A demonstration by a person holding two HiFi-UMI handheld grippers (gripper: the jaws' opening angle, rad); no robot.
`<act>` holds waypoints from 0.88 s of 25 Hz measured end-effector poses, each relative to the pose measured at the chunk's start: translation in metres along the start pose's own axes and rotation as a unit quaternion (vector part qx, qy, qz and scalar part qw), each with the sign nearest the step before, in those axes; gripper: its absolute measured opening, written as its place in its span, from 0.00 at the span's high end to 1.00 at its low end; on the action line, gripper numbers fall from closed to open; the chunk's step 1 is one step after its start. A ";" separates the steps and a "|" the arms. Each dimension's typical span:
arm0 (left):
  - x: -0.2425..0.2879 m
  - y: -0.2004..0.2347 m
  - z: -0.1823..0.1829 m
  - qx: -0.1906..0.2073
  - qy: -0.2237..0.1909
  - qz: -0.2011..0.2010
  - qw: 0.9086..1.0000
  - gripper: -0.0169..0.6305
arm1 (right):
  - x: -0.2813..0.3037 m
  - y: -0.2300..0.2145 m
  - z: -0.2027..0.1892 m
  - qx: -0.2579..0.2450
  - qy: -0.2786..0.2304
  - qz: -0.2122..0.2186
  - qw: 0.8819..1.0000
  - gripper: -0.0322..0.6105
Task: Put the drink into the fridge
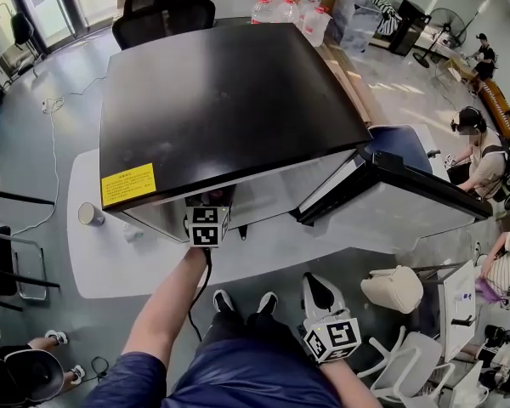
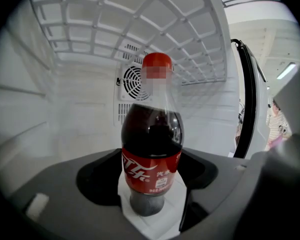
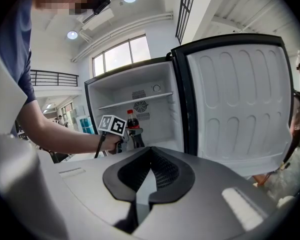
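Inside the open fridge (image 3: 157, 119), at our twelve o'clock, our left gripper (image 2: 151, 196) pinches the cola bottle (image 2: 151, 149) upright; our right gripper (image 3: 142, 196), at five o'clock, hangs with jaws pressed together.

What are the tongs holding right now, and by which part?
The left tongs grip the cola bottle by its lower body, around the bottom edge of the red label. The right tongs are shut on nothing.
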State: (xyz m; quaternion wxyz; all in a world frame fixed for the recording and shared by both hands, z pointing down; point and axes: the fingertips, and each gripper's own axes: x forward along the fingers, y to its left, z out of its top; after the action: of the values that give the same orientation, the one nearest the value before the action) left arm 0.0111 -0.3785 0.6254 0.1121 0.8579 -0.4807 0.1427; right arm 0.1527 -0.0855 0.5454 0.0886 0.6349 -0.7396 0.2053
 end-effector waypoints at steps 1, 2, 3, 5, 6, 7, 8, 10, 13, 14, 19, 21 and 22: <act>-0.002 0.000 0.002 0.007 -0.004 0.002 1.000 0.48 | 0.000 0.001 0.000 0.000 0.000 0.001 1.000 0.94; -0.004 0.001 0.004 0.013 -0.009 0.003 1.000 0.47 | 0.001 0.002 0.000 0.000 0.000 0.002 1.000 0.94; -0.007 0.001 0.005 0.017 -0.011 0.004 1.000 0.45 | 0.001 0.002 0.000 0.000 -0.001 0.003 1.000 0.94; -0.011 0.000 0.004 0.016 -0.011 0.003 1.000 0.44 | 0.001 0.001 0.001 0.000 -0.003 0.003 1.000 0.94; -0.013 0.000 0.003 0.013 -0.010 0.002 1.000 0.44 | 0.001 0.000 0.002 0.001 -0.004 0.003 1.000 0.94; -0.015 0.000 0.002 0.010 -0.009 0.001 1.000 0.44 | 0.000 0.000 0.003 0.001 -0.005 0.004 1.000 0.94; -0.018 -0.001 0.001 0.009 -0.009 0.001 1.000 0.44 | 0.000 0.000 0.004 0.002 -0.007 0.004 1.000 0.94; -0.024 -0.002 0.002 0.009 -0.012 0.002 1.000 0.44 | 0.001 0.000 0.007 0.002 -0.010 0.006 1.000 0.94; -0.037 -0.013 0.004 0.014 -0.016 -0.006 1.000 0.44 | 0.003 -0.002 0.014 0.001 -0.019 0.009 1.000 0.94; -0.043 -0.018 0.004 0.015 -0.017 -0.012 1.000 0.44 | 0.005 -0.003 0.017 0.001 -0.024 0.010 1.000 0.94; -0.075 -0.044 0.005 0.013 -0.018 -0.042 0.999 0.44 | 0.016 -0.010 0.034 -0.013 -0.042 0.014 0.999 0.94; -0.089 -0.050 0.007 0.010 -0.020 -0.049 0.999 0.44 | 0.020 -0.015 0.040 -0.020 -0.048 0.013 0.999 0.94; -0.096 -0.051 0.008 0.007 -0.022 -0.052 0.998 0.44 | 0.023 -0.017 0.044 -0.022 -0.051 0.013 0.998 0.94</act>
State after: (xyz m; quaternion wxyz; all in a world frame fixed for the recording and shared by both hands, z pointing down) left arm 0.0086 -0.2787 0.5815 0.1024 0.8853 -0.4370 0.1215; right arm 0.1706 -0.1262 0.5176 0.0623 0.6323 -0.7560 0.1574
